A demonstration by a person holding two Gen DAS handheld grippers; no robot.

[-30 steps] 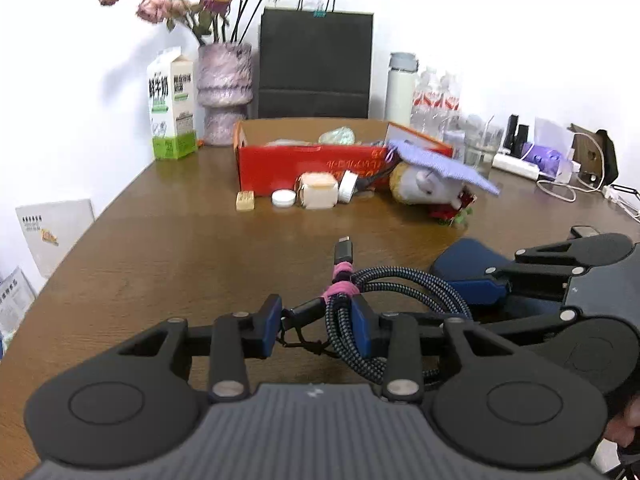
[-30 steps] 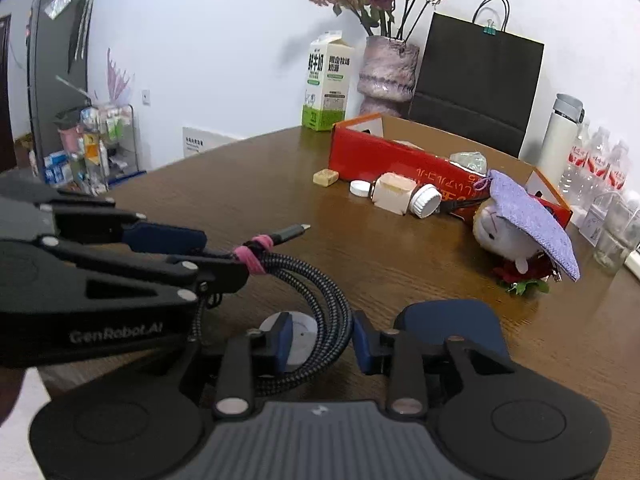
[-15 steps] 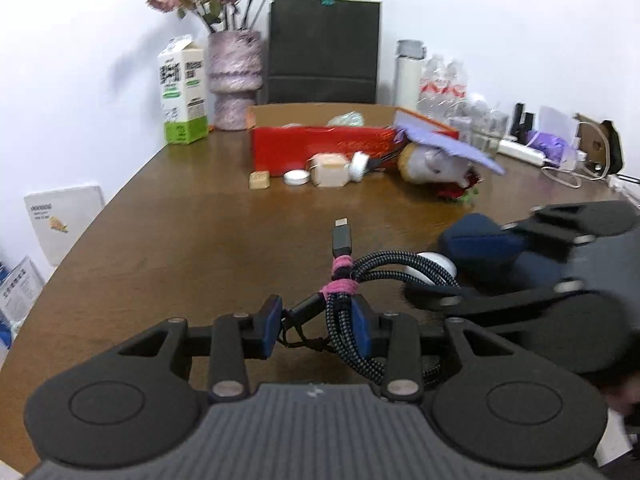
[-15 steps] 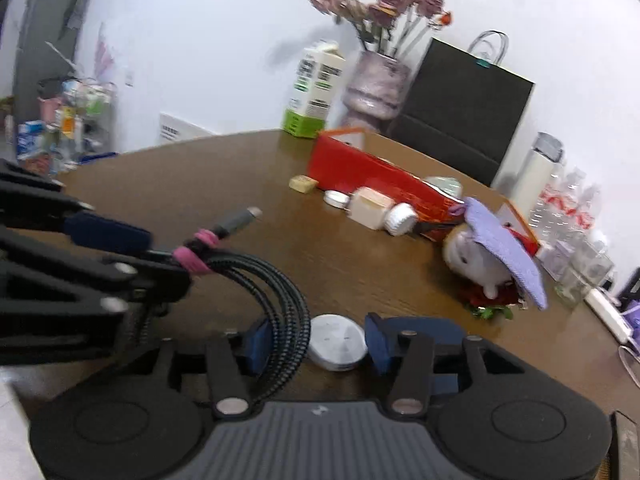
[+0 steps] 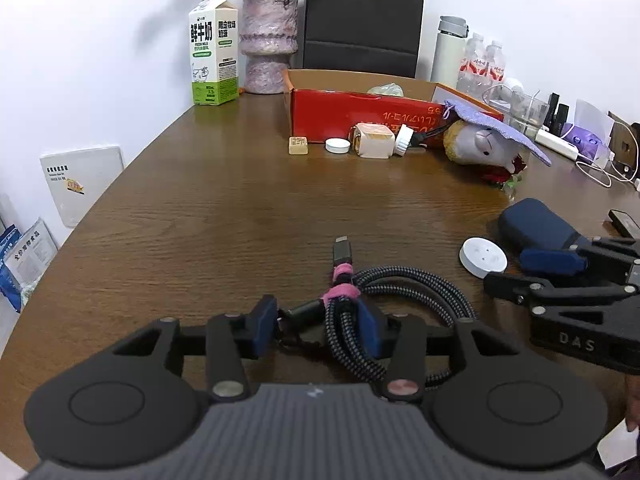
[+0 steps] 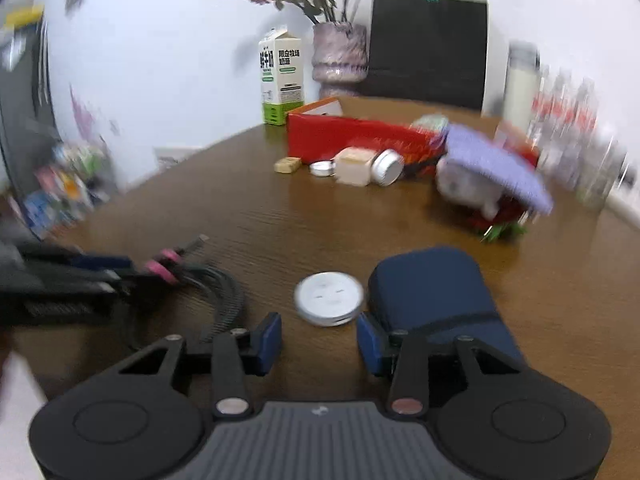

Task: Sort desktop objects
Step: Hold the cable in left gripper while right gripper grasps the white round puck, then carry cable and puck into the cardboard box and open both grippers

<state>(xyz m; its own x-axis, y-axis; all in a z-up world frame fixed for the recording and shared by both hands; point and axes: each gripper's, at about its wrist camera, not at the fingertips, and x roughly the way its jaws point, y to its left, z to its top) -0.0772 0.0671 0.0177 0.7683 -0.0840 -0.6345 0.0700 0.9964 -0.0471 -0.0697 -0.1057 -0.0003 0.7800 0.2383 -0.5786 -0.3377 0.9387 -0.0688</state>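
My left gripper (image 5: 316,330) is shut on a coiled braided cable (image 5: 400,292) with pink ties, its plug pointing forward. The cable also shows blurred in the right wrist view (image 6: 216,296). My right gripper (image 6: 318,340) is open and empty, just short of a white round disc (image 6: 329,299) and beside a dark blue pouch (image 6: 436,292). In the left wrist view the disc (image 5: 482,257) and pouch (image 5: 536,222) lie at the right, with the right gripper (image 5: 532,270) next to them.
A red cardboard box (image 5: 360,114) stands at the back, with a small bottle (image 5: 374,140), a white cap (image 5: 337,145) and a tan block (image 5: 298,146) before it. A plush toy under purple cloth (image 5: 488,136), milk carton (image 5: 212,52), vase (image 5: 270,40) and bottles (image 5: 480,60) stand behind.
My right gripper let go of the cable coil, opened and swung right towards the white disc. My left gripper keeps hold of the cable.
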